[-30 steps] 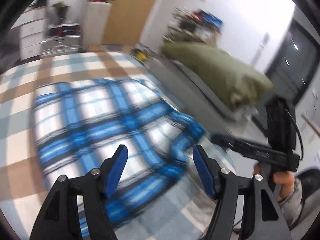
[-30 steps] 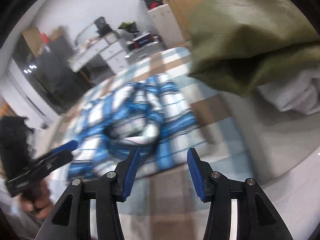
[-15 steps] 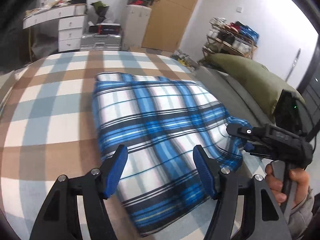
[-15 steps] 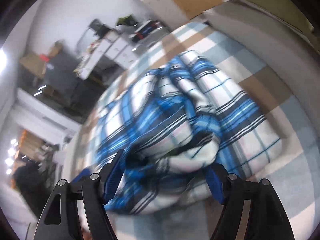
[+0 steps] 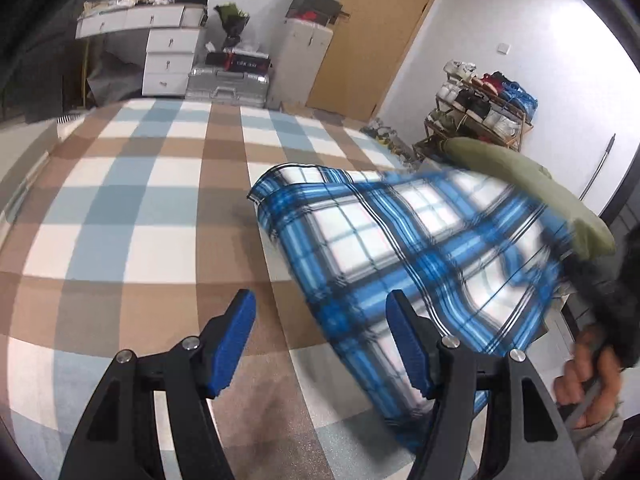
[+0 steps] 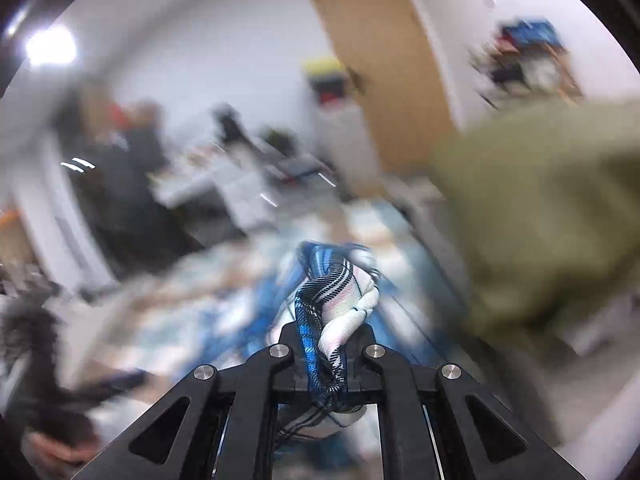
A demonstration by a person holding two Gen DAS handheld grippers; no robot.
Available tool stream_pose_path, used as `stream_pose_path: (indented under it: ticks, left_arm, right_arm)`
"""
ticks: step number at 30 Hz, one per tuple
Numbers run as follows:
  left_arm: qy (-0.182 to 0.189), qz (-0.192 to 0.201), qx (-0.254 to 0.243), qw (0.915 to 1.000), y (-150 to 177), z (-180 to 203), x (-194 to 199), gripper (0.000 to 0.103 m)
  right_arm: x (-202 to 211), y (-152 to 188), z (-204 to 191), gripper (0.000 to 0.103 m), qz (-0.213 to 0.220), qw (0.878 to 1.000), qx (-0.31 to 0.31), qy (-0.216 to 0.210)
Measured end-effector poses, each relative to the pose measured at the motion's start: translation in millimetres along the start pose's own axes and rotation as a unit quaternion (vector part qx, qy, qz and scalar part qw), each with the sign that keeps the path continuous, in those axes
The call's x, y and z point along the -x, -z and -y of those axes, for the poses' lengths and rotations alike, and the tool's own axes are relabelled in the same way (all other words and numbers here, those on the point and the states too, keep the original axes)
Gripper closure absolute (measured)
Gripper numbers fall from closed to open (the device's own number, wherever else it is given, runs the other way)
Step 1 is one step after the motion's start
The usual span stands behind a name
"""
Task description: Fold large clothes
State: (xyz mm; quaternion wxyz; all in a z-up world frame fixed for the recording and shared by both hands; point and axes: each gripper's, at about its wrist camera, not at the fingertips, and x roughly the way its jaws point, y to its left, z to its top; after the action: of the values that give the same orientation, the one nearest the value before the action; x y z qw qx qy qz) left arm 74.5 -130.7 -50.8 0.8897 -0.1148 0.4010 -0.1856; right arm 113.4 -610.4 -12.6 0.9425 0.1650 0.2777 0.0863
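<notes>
Over the checked bed, a soft, light plaid shirt is being lifted, bunched in the just-closed right gripper; the left gripper is being held open, empty.

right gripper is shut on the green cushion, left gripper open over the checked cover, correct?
Not quite. The right gripper is shut on a bunched fold of the blue plaid garment, not the green cushion, which lies off to the side; its jaws have just been closing on that cloth. The right wrist view shows it. The left gripper is open over the checked cover, as you said.
</notes>
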Motion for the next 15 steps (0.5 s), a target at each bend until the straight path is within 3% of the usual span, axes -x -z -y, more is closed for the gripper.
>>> stream_pose_path:
  ticks: [2, 4, 5, 7, 13, 15]
  left_arm:
    - [0.007, -0.018, 0.006, 0.9998, 1, 1, -11, 0.040]
    - [0.016, -0.039, 0.013, 0.9990, 3, 4, -22, 0.040]
    - [0.026, -0.048, 0.019, 0.9983, 3, 5, -27, 0.040]
    - [0.048, -0.059, 0.035, 0.9965, 1, 5, -32, 0.040]
    - [0.084, -0.084, 0.108, 0.9870, -11, -2, -63, 0.040]
    - [0.076, -0.086, 0.124, 0.9857, -13, -1, -72, 0.041]
  right_arm:
    - [-37, 12, 25, 0.080, -0.082, 0.995, -0.031, 0.052]
    - [-51, 18, 41, 0.066, -0.121, 0.989, -0.058, 0.063]
    - [-50, 19, 45, 0.065, -0.119, 0.989, -0.069, 0.060]
    - [-40, 15, 44, 0.049, -0.100, 0.991, -0.061, 0.060]
    - [-40, 19, 43, 0.048, -0.120, 0.991, -0.047, 0.028]
    - [-44, 22, 45, 0.056, -0.137, 0.989, -0.052, 0.016]
